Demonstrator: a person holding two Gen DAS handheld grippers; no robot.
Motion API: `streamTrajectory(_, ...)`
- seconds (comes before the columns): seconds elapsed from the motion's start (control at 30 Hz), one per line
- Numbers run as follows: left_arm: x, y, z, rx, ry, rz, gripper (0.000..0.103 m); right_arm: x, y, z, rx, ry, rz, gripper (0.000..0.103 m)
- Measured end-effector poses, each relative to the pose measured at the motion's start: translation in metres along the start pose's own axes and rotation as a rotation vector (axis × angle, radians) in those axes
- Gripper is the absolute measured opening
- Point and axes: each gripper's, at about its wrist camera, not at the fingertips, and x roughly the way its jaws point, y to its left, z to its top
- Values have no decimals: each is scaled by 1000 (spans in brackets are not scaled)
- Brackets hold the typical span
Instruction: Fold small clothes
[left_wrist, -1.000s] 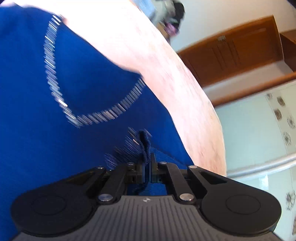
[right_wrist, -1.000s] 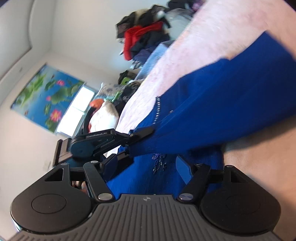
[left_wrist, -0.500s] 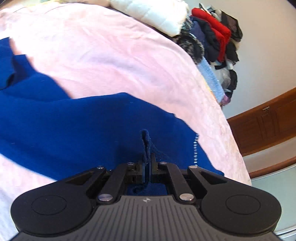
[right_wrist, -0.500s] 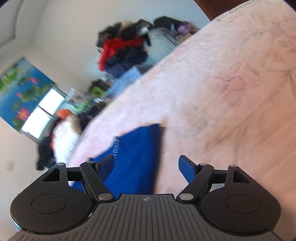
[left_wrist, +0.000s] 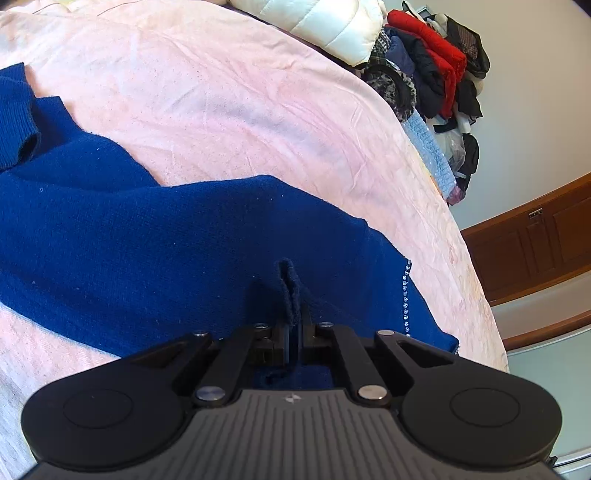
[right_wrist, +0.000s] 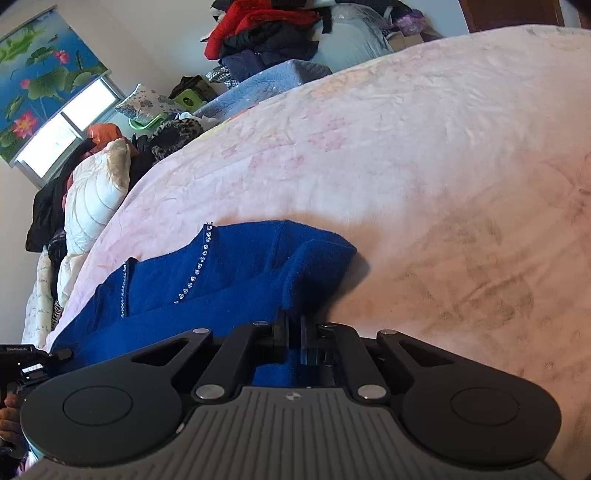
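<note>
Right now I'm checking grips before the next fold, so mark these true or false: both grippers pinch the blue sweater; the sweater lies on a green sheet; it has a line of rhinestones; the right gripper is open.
1. Both the left gripper and right gripper pinch the blue sweater. True.
2. The sweater lies on a green sheet. False: the bedspread is pink.
3. It carries a rhinestone line. True.
4. The right gripper is open. False: it is shut on fabric.

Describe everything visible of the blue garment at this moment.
The blue garment is a deep blue, fuzzy knit with rows of small rhinestones. It lies spread and partly rumpled on the pink bedspread, one ribbed cuff at the far left. The left gripper and right gripper each pinch an edge fold in shut jaws.
</note>
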Motion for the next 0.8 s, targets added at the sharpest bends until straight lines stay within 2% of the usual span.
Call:
streamTrajectory(0.07, 6, 4, -2, -2, 13, 8, 4, -8, -10, 3, 22, -25, 13, 8)
streamTrajectory(0.13, 11, 7, -3, -7, 12, 8, 4, 0, -23, 2, 42, 1, -9, 3)
streamTrajectory(0.23, 10, 6, -4, 2, 5, 12, 4, -1, -24, -1, 41, -13, 0, 5)
streamTrajectory(0.27, 10, 5, -4, 15, 5, 14, 4, -1, -23, -1, 42, -9, -8, 16)
streamTrajectory(0.37, -4, 6, -4, 9, -4, -14, 5, -11, -15, -2, 54, -32, -41, 32)
streamTrajectory(0.47, -40, 1, -7, 50, -114, -18, 8, -41, 17, -11, -87, -138, -42, 36)
streamTrajectory(0.53, -56, -8, -12, 95, -171, -33, 17, -51, 40, -20, -179, -153, 1, 44)
streamTrajectory(0.57, -57, -13, -15, 111, -178, -53, 20, -50, 48, -24, -211, -135, 28, 51)
streamTrajectory(0.6, -54, -20, -20, 130, -170, -73, 28, -45, 57, -27, -239, -100, 52, 54)
streamTrajectory(0.63, -48, -27, -24, 152, -154, -87, 33, -39, 62, -30, -259, -69, 59, 52)
streamTrajectory(0.8, 9, -46, -48, 186, -45, -77, 33, 2, 80, -50, -335, 38, -61, 56)
